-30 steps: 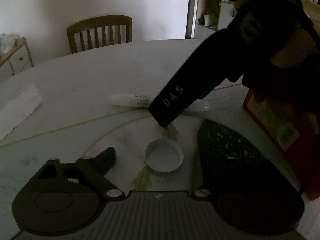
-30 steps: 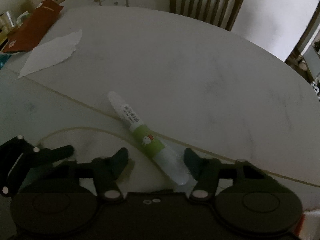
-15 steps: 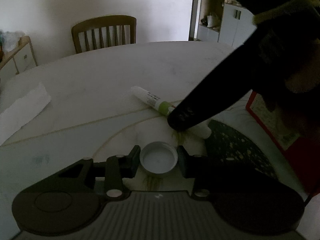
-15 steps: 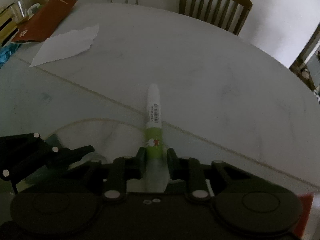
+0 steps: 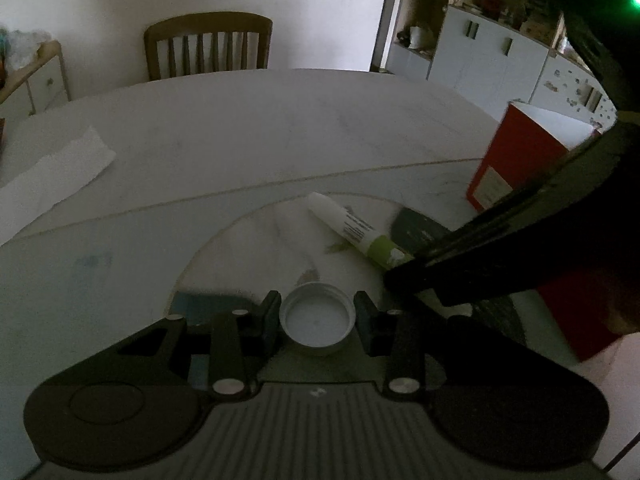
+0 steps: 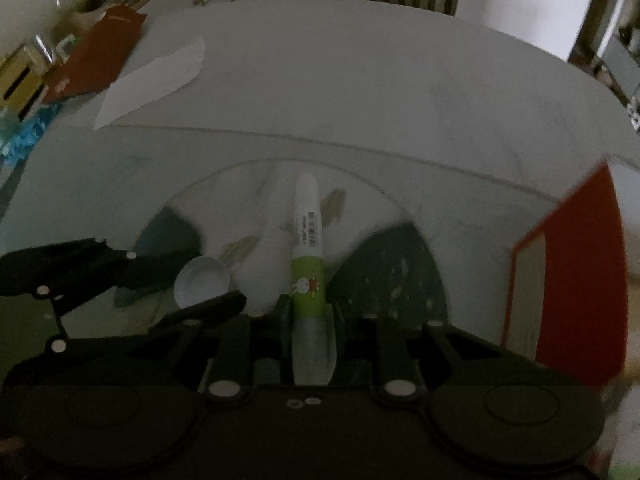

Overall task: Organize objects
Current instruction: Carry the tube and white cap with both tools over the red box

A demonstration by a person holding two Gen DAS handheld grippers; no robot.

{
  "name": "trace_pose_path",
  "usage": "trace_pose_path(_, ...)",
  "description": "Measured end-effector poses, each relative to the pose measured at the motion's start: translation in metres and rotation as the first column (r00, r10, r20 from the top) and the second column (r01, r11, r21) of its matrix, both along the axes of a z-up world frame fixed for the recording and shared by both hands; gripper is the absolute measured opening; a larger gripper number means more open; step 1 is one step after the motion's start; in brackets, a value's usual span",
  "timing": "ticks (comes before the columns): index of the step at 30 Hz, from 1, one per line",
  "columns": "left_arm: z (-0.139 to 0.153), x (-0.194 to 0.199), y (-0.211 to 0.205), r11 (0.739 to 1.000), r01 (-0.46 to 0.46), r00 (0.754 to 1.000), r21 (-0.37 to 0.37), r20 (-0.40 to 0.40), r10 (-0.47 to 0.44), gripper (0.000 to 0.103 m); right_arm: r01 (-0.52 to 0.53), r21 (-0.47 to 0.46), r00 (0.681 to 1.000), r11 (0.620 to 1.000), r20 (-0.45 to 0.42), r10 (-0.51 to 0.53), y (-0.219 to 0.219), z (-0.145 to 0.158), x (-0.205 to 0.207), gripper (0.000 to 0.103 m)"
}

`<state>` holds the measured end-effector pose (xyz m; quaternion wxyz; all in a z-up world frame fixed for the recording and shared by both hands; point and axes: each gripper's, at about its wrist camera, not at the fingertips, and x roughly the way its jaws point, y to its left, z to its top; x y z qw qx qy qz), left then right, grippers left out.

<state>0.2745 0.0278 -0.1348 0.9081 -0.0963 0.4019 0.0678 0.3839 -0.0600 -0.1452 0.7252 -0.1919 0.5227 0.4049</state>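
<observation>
change since earlier frame: both grippers were spread wide a second ago with the cap and tube lying loose on the tabletop; now each is clamped on its item.
left gripper [image 5: 316,312]: closed on the white cap [image 5: 317,323], open side up, pads pressing its rim from both sides.
right gripper [image 6: 308,316]: closed on the clear rear end of the glue tube [image 6: 307,256], white tip pointing forward, away from the camera.
reason for hold: cap mouth and tube tip are both left free, so a likely aim is bringing the two together; this is a judgement only.
item location: cap and tube sit close over the round inlay of the tabletop [image 5: 280,128]; whether either is clear of the surface cannot be told.
nearby: red box [image 5: 516,164] stands just to the right; torn white paper [image 5: 52,176] lies well apart at left.
surface: pale marble-look top, curved seam lines, dark patches near the grippers.
room: dim; wooden chair [image 5: 208,48] at far edge, white cabinets [image 5: 492,60] beyond.
</observation>
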Motion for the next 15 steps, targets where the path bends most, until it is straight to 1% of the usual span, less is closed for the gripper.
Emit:
trace_pose_path(5,0.006,-0.012,-0.007,1.000,0.014,1.000,-0.025,-0.009,-0.015,0.038,0.053,0.050,0.998,0.997,-0.032,-0.051,-0.020,0.011,-0.014,0.021)
trace_pose_path(8,0.014,-0.020,-0.012,0.999,0.035,0.999,-0.009,0.005,-0.035,0.038,0.082,0.089,0.996,0.993,-0.055,-0.077,-0.035,0.020,-0.019,0.021)
trace_pose_path(15,0.036,-0.037,-0.025,0.998,0.054,0.998,-0.025,0.029,-0.054,0.038,0.131,0.139,0.990,0.982,-0.073,-0.122,-0.065,0.035,-0.030,0.021)
